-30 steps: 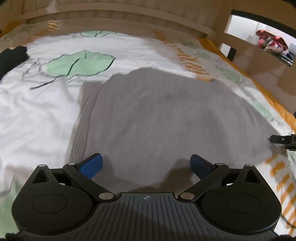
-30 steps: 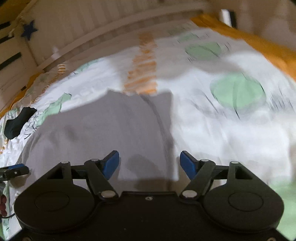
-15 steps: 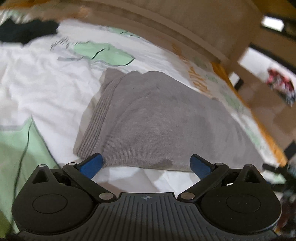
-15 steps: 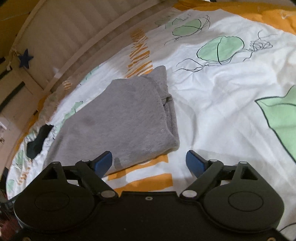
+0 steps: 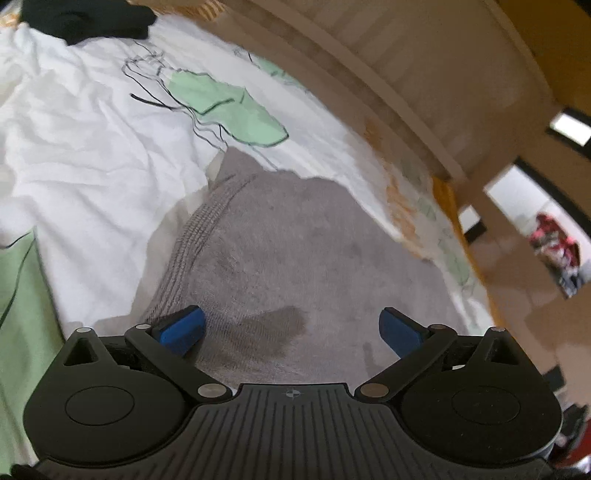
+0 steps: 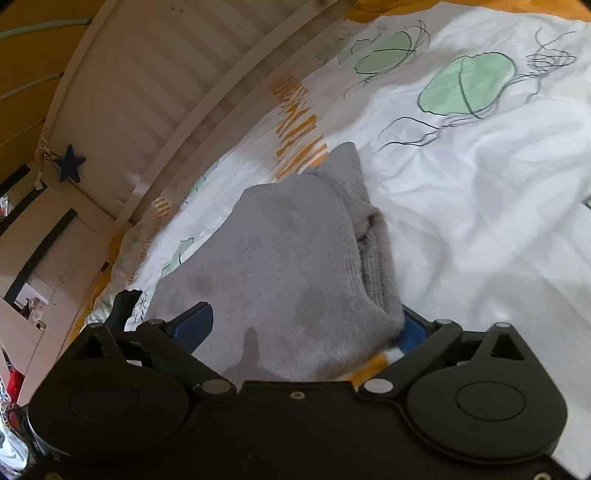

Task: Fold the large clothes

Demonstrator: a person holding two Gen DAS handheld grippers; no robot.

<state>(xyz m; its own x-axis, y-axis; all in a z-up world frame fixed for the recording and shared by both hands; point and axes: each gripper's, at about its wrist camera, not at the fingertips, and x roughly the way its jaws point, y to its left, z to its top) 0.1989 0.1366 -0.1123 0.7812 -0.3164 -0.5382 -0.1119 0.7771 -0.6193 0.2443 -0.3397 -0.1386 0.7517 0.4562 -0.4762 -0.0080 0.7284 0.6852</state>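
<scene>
The grey sweater (image 5: pixel 295 258) lies folded on the bedsheet (image 5: pixel 92 166) — its corner hides your right gripper (image 6: pixel 299 325)'s far pad. Those jaws are opening; your left gripper (image 5: pixel 291 325) stands wide, empty.

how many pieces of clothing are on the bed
2: a folded grey knit sweater lying mid-bed in front of both tools, and a crumpled black garment at the far edge. More may lie out of view.
</scene>
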